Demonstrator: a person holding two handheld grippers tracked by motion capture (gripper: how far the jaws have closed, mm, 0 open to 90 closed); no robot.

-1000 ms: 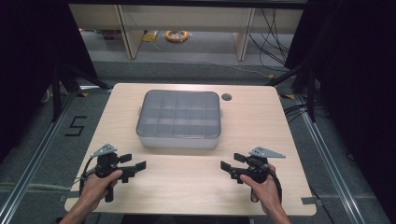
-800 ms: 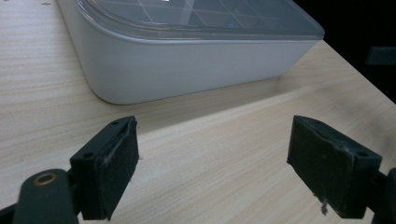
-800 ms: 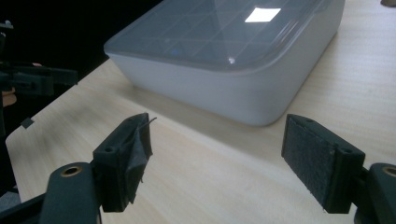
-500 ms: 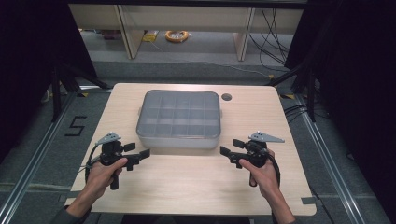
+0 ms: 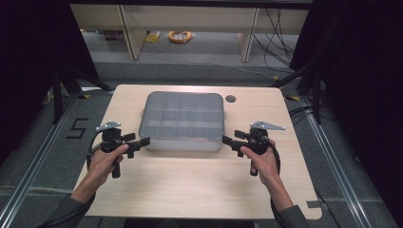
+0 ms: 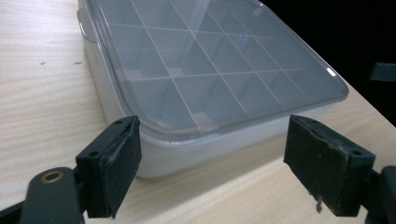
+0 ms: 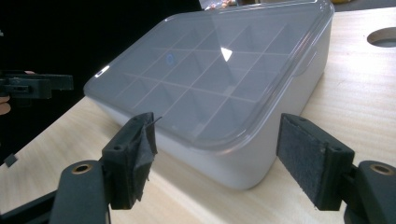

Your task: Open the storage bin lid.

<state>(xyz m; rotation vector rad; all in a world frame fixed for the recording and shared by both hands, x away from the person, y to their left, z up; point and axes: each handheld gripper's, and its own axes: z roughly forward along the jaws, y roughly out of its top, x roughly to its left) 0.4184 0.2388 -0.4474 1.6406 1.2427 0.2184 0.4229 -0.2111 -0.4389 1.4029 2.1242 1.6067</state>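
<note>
A grey compartment box [image 5: 183, 121] with a clear lid lies shut in the middle of the wooden table [image 5: 190, 190]. My left gripper [image 5: 139, 143] points at its near left corner, just short of the wall. In the left gripper view the box [image 6: 210, 79] sits ahead, its corner between the spread jaws of my left gripper [image 6: 215, 163], untouched. My right gripper [image 5: 229, 141] faces the near right corner. In the right gripper view the box [image 7: 219, 79] lies ahead, its corner inside the gap of my right gripper [image 7: 224, 158], pads clear of it. Both pairs of jaws have just been closing a little.
A round cable hole [image 5: 230, 99] sits in the table behind the box's right corner. Beyond the table, shelving legs and an orange cable coil [image 5: 180, 36] are on the floor. Dark curtains flank both sides. A "5" mark [image 5: 76, 128] is on the floor at left.
Both hands have moved forward from near the table's front edge to the box's two near corners, rising slightly. The box has not moved.
</note>
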